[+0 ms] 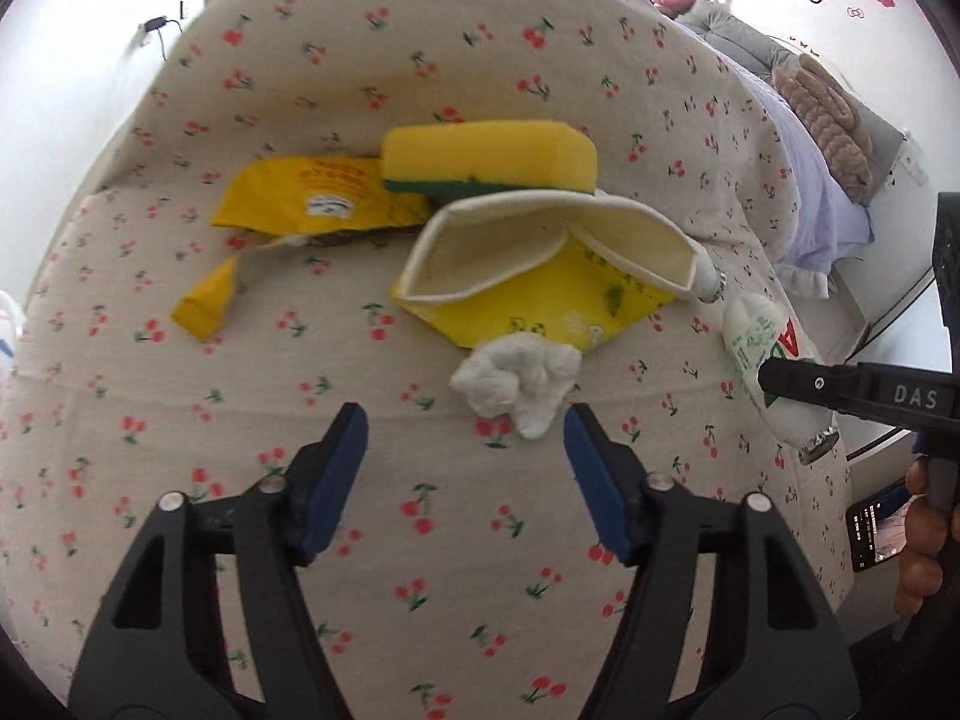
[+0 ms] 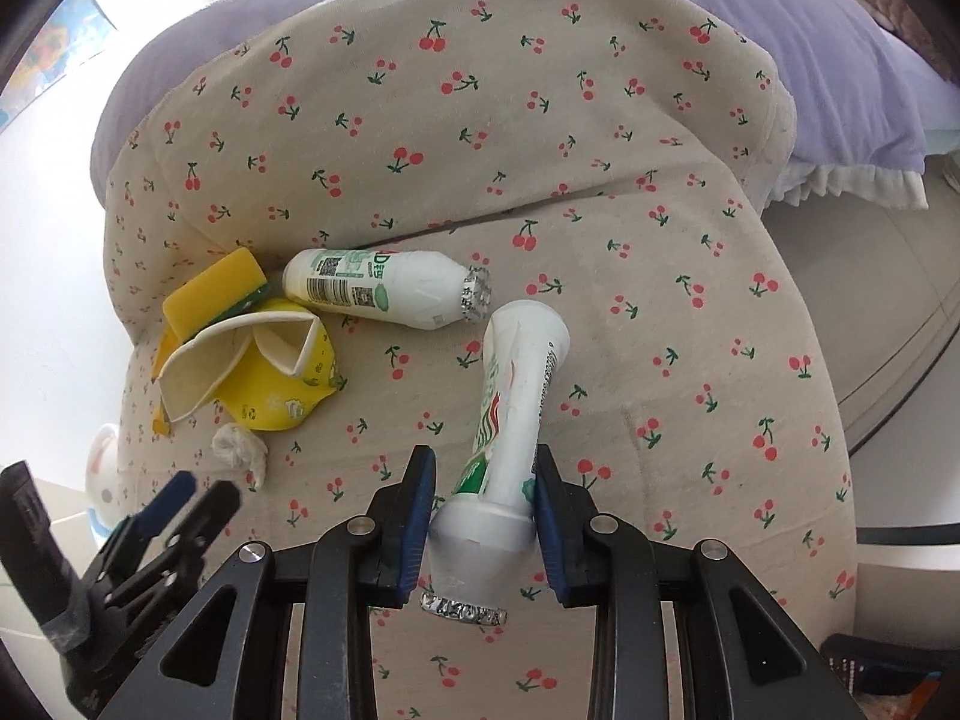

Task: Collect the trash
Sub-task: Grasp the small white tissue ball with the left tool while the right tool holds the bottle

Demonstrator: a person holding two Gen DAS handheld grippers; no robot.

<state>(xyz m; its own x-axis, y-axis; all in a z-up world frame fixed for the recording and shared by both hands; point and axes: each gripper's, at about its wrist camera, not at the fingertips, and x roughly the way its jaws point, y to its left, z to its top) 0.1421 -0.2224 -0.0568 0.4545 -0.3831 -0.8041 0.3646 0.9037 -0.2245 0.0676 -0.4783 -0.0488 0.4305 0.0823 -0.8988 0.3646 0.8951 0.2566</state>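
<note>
On a cherry-print cover [image 1: 420, 36] lies a heap of trash: a yellow sponge [image 1: 489, 159], a crushed yellow paper cup [image 1: 528, 276], a yellow wrapper [image 1: 300, 198] and a wad of white tissue [image 1: 516, 381]. My left gripper [image 1: 465, 420] is open, and the tissue sits just beyond its blue fingertips, untouched. My right gripper [image 2: 483, 480] is shut on a white drink bottle [image 2: 516, 396], gripped near its foil-topped neck. A second white bottle [image 2: 384, 291] lies beside the cup [image 2: 258, 372]. The left gripper [image 2: 192, 492] shows at the lower left of the right wrist view.
Purple bedding [image 2: 810, 30] and a brown knitted cushion [image 1: 828, 120] lie beyond the cover. A person's hand [image 1: 924, 540] holds the right tool [image 1: 888, 396] next to a phone [image 1: 882, 528]. The cover drops off to pale floor at right [image 2: 900, 312].
</note>
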